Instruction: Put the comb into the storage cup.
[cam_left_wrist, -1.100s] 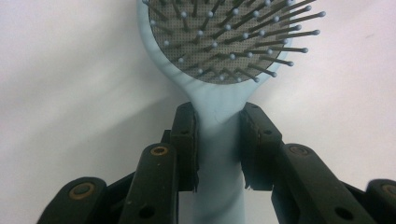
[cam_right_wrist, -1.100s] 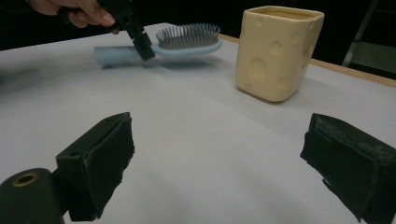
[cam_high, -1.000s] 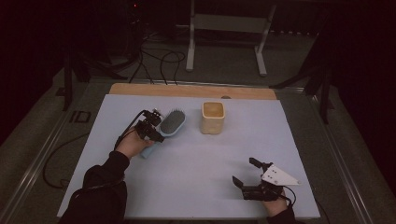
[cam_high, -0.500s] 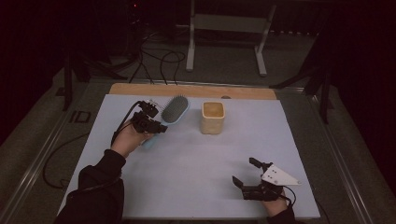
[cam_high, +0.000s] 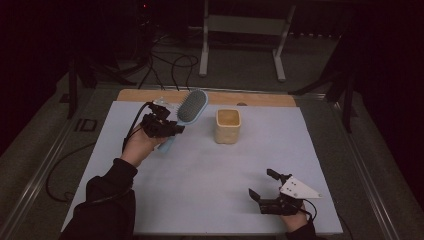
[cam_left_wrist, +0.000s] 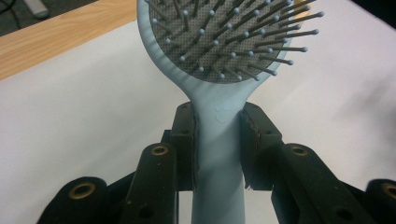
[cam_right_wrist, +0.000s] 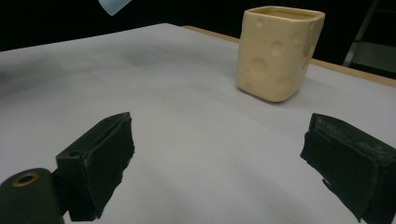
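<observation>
I count one hairbrush (cam_high: 189, 108), one cup (cam_high: 228, 125), and my two grippers. My left gripper (cam_high: 161, 126) is clamped on the hairbrush: in the left gripper view both pads press the sides of the pale blue handle (cam_left_wrist: 218, 158) just below where it widens into the head, so my fingers (cam_left_wrist: 185, 140) stand fairly narrow with the handle tight between them. The brush is up off the table (cam_high: 200, 170), its oval head pointing away from me toward the far wooden edge, bristles facing up, grey pad and ball-tipped pins plain to see. In the high view the brush head sits just to the left of the cup, apart from it.

The single cream cup, squarish with round dimples like cheese, stands upright on the white sheet near the far middle of the table.

My right gripper (cam_high: 272, 192) rests low near the front right corner, well apart from both things. Its two jaws are spread wide with only bare table between them; the cup (cam_right_wrist: 278, 51) stands far beyond them
</observation>
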